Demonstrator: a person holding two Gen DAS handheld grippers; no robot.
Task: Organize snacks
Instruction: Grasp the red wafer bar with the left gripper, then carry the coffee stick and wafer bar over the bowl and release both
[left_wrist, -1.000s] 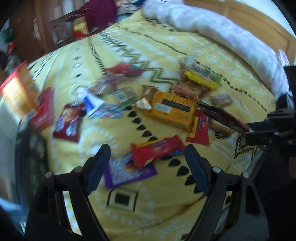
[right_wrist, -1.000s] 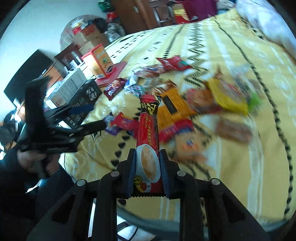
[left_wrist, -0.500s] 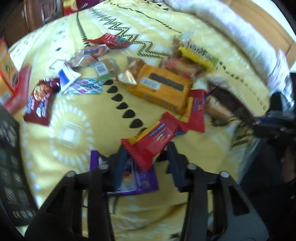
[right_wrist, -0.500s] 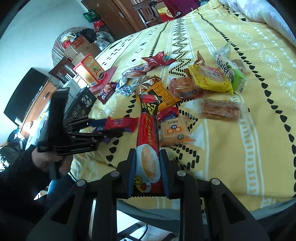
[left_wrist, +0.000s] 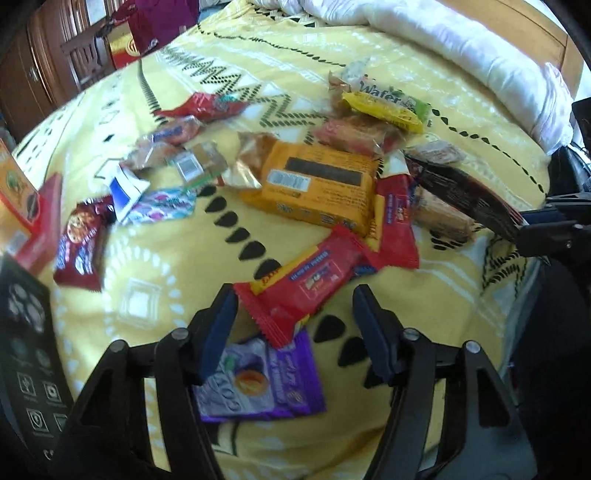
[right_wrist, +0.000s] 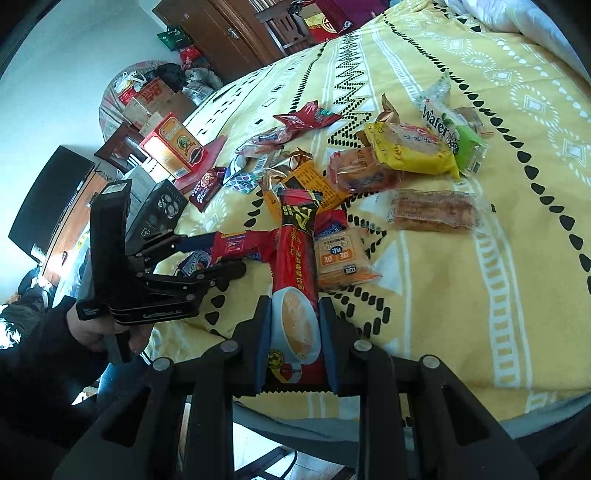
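Observation:
My left gripper (left_wrist: 295, 299) hovers low over the yellow bedspread (left_wrist: 147, 295), its jaws opening. A red wafer bar (left_wrist: 310, 277) lies slanted between the pads, its corner close to the left pad, and neither pad presses on it. Partly under the bar is a purple packet (left_wrist: 258, 376). My right gripper (right_wrist: 295, 325) is shut on a long red coffee sachet (right_wrist: 297, 258), which sticks out forward above the bed. The left gripper (right_wrist: 221, 254) also shows in the right wrist view, by the red wafer bar (right_wrist: 240, 243).
Several snack packs are scattered on the bed, among them an orange pack (left_wrist: 317, 184), a yellow pack (right_wrist: 410, 147) and a green wafer pack (right_wrist: 458, 136). A black box (left_wrist: 26, 350) and an orange carton (right_wrist: 173, 147) stand at the left bed edge. White bedding (left_wrist: 480, 66) lies at the far end.
The left gripper came down over the red wafer bar, closed around it half a second ago, and now its jaws stand apart again. The right gripper keeps its hold on the sachet.

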